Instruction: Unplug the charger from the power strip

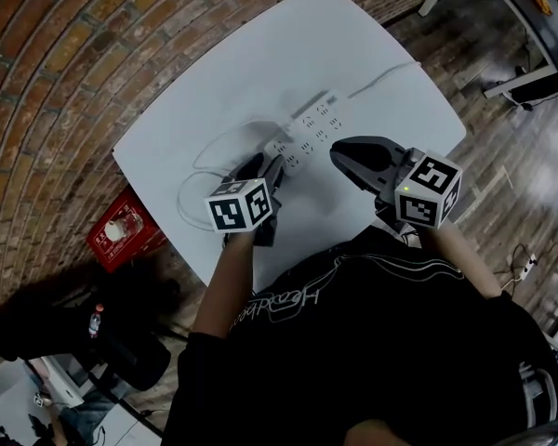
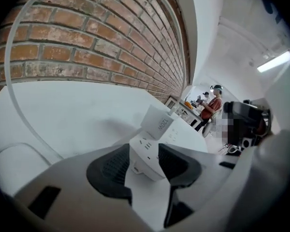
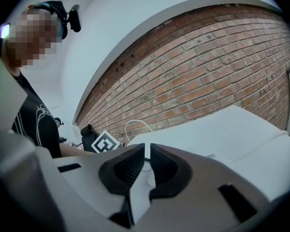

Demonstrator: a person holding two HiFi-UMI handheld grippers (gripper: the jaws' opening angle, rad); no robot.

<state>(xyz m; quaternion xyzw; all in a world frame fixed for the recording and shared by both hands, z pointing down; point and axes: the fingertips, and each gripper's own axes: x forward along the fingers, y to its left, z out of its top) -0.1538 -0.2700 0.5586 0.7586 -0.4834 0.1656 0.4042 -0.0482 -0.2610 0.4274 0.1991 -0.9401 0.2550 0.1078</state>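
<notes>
Head view: even, fairly bright indoor light. White table (image 1: 381, 54) is close to overexposed. The power strip (image 1: 312, 124) barely separates from it and casts only a soft shadow. Corners are dark with strong vignette, and the brickwork (image 1: 65, 63) lines bow outward.

Left gripper view: fisheye with black rim. Ceiling strip light (image 2: 275, 61) glares; near foreground is soft.

Right gripper view: same distortion. Brickwork is sharp and evenly lit.

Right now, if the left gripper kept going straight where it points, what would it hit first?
Probably the near end of the white plastic power strip, already between the open jaws of the left gripper; the white cube charger stands beyond.
</notes>
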